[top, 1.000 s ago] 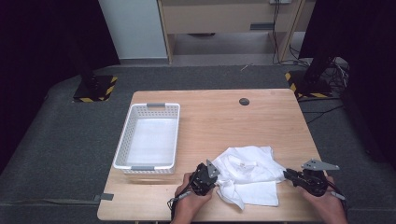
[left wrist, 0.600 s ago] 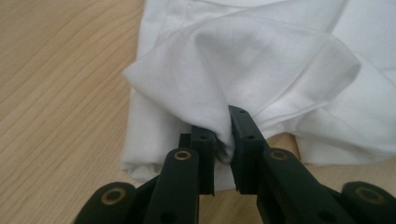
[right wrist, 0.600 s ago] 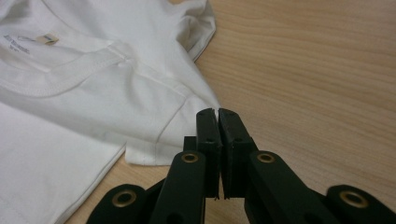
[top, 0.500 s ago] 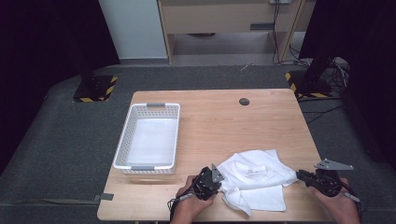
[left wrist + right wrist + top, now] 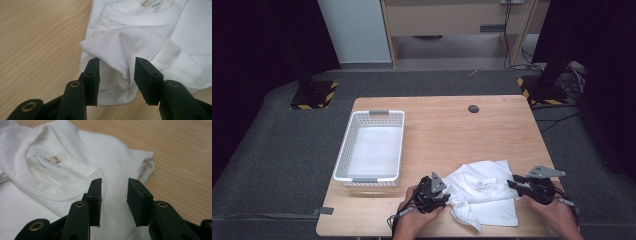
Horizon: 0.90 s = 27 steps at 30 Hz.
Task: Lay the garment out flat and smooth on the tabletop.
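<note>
A white T-shirt (image 5: 484,192) lies crumpled on the near right part of the wooden table (image 5: 452,135), collar and label (image 5: 55,158) facing up. My left gripper (image 5: 446,192) sits at the shirt's left edge. Its jaws have just been opening, and a raised fold of the shirt (image 5: 140,37) stands loosely between them in the left gripper view (image 5: 117,67), not pinched. My right gripper (image 5: 513,184) is at the shirt's right edge. Its jaws have also just been opening and hover over the cloth (image 5: 75,157) below the collar with nothing gripped (image 5: 114,192).
A white plastic basket (image 5: 343,150) stands on the left half of the table. A small black disc (image 5: 473,108) lies near the far edge. Bare wood stretches between the basket and the shirt. Dark floor surrounds the table.
Both grippers' jaws have opened and released the shirt, which was drawn out a little toward the right. The right gripper swung right, then came back left to the shirt's edge.
</note>
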{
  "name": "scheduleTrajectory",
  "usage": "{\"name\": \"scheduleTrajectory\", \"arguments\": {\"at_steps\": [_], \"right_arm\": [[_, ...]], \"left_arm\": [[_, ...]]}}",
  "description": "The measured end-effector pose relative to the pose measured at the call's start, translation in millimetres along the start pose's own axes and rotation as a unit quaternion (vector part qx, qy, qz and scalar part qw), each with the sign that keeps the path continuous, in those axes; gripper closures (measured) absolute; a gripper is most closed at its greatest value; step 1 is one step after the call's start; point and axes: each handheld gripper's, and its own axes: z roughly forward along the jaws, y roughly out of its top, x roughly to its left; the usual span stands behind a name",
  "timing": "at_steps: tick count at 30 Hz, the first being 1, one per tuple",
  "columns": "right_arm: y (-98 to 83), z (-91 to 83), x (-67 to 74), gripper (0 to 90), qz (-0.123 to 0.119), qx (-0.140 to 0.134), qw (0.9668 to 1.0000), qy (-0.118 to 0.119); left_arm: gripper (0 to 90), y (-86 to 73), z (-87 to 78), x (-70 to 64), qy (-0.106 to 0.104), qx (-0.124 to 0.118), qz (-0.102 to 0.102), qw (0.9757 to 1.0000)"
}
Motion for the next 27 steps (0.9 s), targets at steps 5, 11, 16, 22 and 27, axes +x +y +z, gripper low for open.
{"name": "scheduleTrajectory", "arguments": {"at_steps": [5,11,16,22,27], "right_arm": [[-1.7,19.4,8.9,59.4,-0.024,0.014,0.9996,0.007],[-0.9,29.6,20.7,59.6,-0.053,0.023,0.9982,0.013],[0.9,30.2,23.0,78.6,-0.046,0.032,0.9978,0.034],[4.8,23.2,21.4,86.4,-0.039,0.020,0.9985,0.032],[8.8,16.3,22.8,86.9,-0.040,0.008,0.9988,0.025]], "left_arm": [[61.0,-4.1,10.9,-2.8,-0.005,0.016,0.007,0.9998],[66.9,-4.7,15.9,-6.1,-0.004,0.019,0.016,0.9997],[73.2,-5.6,15.0,-7.3,-0.002,0.014,0.019,0.9997],[78.4,-4.8,12.1,-8.6,0.002,0.014,0.025,0.9996],[80.5,-4.6,11.5,-8.7,0.000,0.023,0.033,0.9992]]}}
